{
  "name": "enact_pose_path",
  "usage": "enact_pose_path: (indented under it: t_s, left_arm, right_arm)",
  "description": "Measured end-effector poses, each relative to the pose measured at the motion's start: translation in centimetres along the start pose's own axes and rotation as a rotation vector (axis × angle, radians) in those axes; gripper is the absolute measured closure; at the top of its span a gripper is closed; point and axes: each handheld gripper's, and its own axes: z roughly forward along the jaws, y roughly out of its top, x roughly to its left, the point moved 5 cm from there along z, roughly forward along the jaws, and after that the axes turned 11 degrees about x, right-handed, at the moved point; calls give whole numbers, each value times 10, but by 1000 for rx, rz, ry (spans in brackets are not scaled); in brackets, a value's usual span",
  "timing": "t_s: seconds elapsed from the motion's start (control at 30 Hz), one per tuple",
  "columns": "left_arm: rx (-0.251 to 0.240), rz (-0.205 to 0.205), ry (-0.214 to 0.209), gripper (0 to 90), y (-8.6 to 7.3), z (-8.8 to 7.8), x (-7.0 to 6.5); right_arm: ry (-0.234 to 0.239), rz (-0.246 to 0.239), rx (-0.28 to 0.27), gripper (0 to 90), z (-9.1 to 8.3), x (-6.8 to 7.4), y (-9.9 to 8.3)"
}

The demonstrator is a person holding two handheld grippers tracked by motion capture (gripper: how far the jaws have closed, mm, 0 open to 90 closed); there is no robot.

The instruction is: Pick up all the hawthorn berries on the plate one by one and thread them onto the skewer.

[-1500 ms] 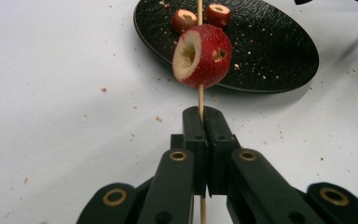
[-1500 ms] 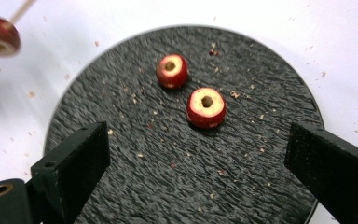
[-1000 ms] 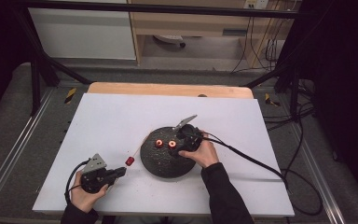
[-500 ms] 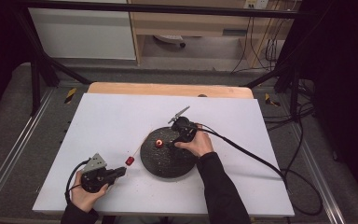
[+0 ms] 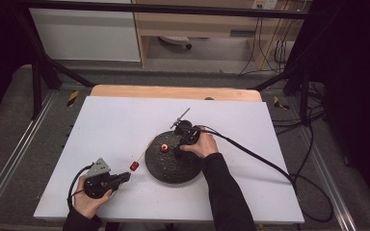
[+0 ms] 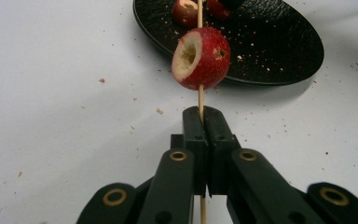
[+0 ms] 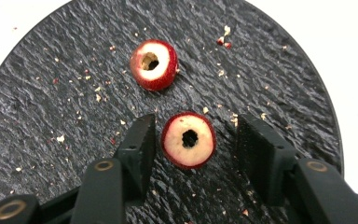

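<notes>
The left tool [image 6: 204, 122] is clenched on a thin wooden skewer [image 6: 199, 100], its two black jaws pressed flat together with the stick running up between them. A cored red hawthorn fruit [image 6: 201, 58] is threaded on that skewer just beyond the jaw tips, above the white tabletop [image 6: 51, 93] and close to the near rim of the black slate plate [image 6: 279, 51].

The right tool [image 7: 193, 140] has its jaws part open over the plate, one on each side of a second cored fruit [image 7: 188, 139]. The jaws have just been closing, yet a gap shows on both sides of the fruit and neither jaw presses on it, so nothing is gripped.

The round plate holds two loose fruits: the one between the right jaws and another [image 7: 154, 64] lying a little farther off, hollow end up. Crumbs are scattered over the slate.

Compared with a second ago, the right hand [image 5: 203, 144] has shifted from the plate's middle toward its far right edge, and the left hand [image 5: 89, 199] has kept its place at the near left of the tabletop.
</notes>
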Motion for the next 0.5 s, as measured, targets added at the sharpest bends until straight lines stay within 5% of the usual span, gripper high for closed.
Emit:
enact_pose_path:
  t_s: [0.5]
  left_arm:
    - [0,1,0,886,0,0,0]
  right_arm:
    - [24,3,28,605,4,0,-1]
